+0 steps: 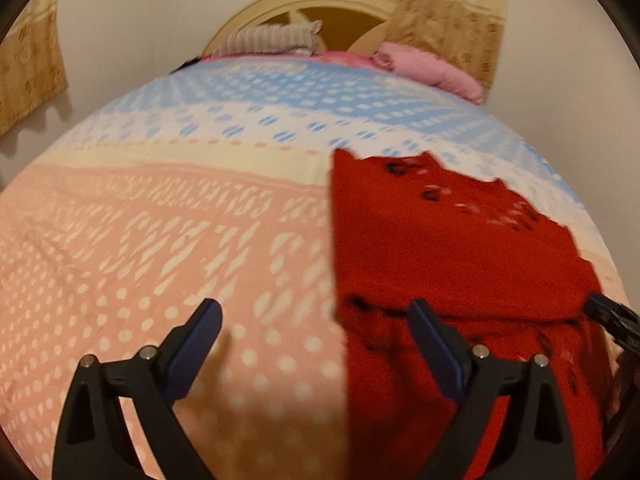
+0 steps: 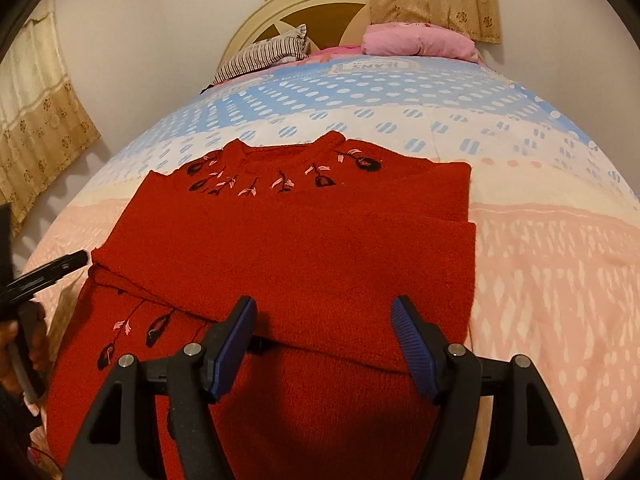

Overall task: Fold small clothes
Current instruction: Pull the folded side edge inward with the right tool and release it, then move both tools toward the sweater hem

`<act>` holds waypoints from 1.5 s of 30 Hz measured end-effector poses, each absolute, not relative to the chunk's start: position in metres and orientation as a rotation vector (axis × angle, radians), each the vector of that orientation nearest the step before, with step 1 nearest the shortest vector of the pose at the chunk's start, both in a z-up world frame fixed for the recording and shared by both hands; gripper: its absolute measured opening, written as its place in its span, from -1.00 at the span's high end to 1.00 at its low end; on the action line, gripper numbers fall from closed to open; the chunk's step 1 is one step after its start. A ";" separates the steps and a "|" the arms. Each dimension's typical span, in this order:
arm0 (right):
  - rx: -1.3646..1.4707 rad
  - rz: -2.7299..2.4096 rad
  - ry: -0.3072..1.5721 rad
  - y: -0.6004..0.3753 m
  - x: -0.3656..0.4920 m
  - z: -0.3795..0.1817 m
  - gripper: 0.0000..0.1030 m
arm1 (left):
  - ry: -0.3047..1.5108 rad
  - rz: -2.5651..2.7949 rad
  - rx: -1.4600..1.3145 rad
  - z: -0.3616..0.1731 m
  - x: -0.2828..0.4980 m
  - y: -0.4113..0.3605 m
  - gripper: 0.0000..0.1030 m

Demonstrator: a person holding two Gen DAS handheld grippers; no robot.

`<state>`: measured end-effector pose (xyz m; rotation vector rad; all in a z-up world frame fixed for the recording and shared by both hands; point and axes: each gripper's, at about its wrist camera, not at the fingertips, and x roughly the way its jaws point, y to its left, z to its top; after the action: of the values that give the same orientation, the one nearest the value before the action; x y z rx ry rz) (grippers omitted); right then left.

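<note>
A small red knitted sweater point(image 2: 304, 240) with black and pink embroidered flowers lies flat on the bed, its sleeves folded in across the body. My right gripper point(image 2: 324, 312) is open and empty, hovering over the sweater's lower half. My left gripper point(image 1: 316, 312) is open and empty; its left finger is over the bedspread and its right finger over the sweater's left edge point(image 1: 440, 248). The right gripper's tip point(image 1: 612, 316) shows at the left wrist view's right edge. The left gripper's tip point(image 2: 60, 266) shows at the right wrist view's left edge, beside the sweater's left side.
The bedspread point(image 2: 560, 272) is pink, cream and blue with white patterns. A striped pillow point(image 2: 264, 54) and a pink pillow point(image 2: 420, 42) lie at the cream headboard point(image 2: 320, 4). Beige curtains hang on the wall behind and at the left.
</note>
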<state>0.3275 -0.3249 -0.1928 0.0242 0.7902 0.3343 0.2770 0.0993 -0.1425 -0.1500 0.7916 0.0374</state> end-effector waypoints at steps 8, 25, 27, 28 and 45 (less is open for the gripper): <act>-0.007 0.346 0.807 -0.321 0.305 -0.196 -0.37 | 0.748 0.002 -0.085 -0.123 0.242 0.078 -0.86; -0.006 0.339 0.824 -0.331 0.247 -0.205 -0.38 | 0.792 -0.033 -0.098 -0.138 0.193 0.062 -0.86; -0.010 0.339 0.822 -0.331 0.241 -0.205 -0.38 | 0.793 -0.035 -0.101 -0.138 0.187 0.062 -0.86; -0.012 0.340 0.823 -0.331 0.240 -0.204 -0.38 | 0.795 -0.038 -0.103 -0.137 0.184 0.062 -0.86; -0.058 0.346 0.827 -0.329 0.185 -0.208 -0.47 | 0.825 -0.060 -0.108 -0.146 0.130 0.069 -0.86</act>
<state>0.1852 -0.3290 -0.2081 -0.0576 0.8267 0.3465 0.1300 0.0687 -0.1461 -0.1079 0.8251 -0.0595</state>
